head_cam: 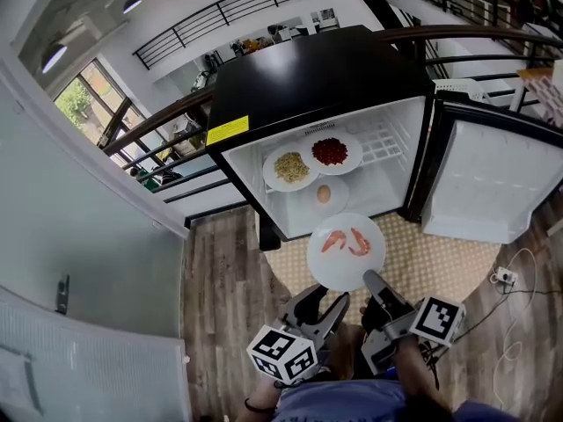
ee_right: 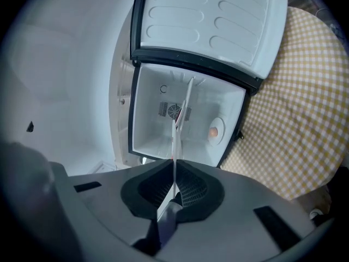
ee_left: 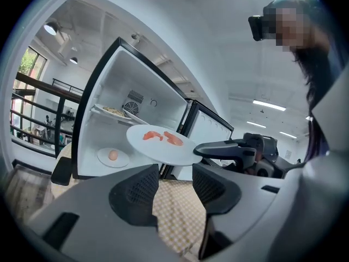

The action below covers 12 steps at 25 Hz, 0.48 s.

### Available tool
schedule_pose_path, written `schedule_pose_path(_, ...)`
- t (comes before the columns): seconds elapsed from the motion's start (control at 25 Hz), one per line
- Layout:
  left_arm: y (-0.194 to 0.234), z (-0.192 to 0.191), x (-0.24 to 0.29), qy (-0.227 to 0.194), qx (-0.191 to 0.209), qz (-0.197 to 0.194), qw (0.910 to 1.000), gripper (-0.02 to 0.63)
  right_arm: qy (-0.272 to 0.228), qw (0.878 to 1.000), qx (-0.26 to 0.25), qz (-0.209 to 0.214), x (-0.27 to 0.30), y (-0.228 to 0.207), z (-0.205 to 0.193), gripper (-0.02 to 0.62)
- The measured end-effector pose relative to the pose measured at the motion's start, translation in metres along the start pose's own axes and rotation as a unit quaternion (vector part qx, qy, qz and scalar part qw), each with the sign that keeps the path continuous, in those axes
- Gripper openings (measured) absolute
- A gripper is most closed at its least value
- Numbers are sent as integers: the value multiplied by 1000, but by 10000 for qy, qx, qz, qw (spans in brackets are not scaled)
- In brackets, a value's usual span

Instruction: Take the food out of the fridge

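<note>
A small black fridge (head_cam: 308, 77) stands open on the floor. On its wire shelf sit a plate of noodles (head_cam: 291, 167) and a plate of red food (head_cam: 330, 151). Below them, on the fridge floor, lies a small plate with an egg (head_cam: 324, 194). In front of the fridge hangs a white plate with shrimp (head_cam: 346, 251), level, outside the cabinet. My right gripper (head_cam: 369, 277) is shut on that plate's near rim; in the right gripper view the plate (ee_right: 175, 141) shows edge-on between the jaws. My left gripper (head_cam: 324, 301) is open beside it, with nothing between its fingers (ee_left: 136, 192).
The fridge door (head_cam: 488, 183) swings open to the right. A yellow checked mat (head_cam: 431, 262) lies under the fridge front on a wooden floor (head_cam: 220, 271). A cable and socket strip (head_cam: 504, 276) lie at the right. A railing (head_cam: 167, 117) runs behind the fridge.
</note>
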<state>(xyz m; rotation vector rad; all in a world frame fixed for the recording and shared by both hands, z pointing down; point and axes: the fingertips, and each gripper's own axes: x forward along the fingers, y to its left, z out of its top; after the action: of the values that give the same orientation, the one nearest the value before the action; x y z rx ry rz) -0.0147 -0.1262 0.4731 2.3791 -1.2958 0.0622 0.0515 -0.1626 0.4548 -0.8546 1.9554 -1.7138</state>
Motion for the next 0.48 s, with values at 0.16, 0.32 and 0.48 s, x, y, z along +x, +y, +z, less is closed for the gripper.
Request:
schedule_pose_path(0.16,5,-1,-39,-56,218,40,9997,187,-7,10000,-6,25,0,12,-39,25)
schedule_pose_path(0.32,7,-6,-79,-140,267,-1,9995,189,-51,9999,33,84,-4,19,-79,25)
schedule_pose_path(0.48,7,-15,-117,-204,242,-127,9994,189,-155,9997,187,99,-15,17,-116,25)
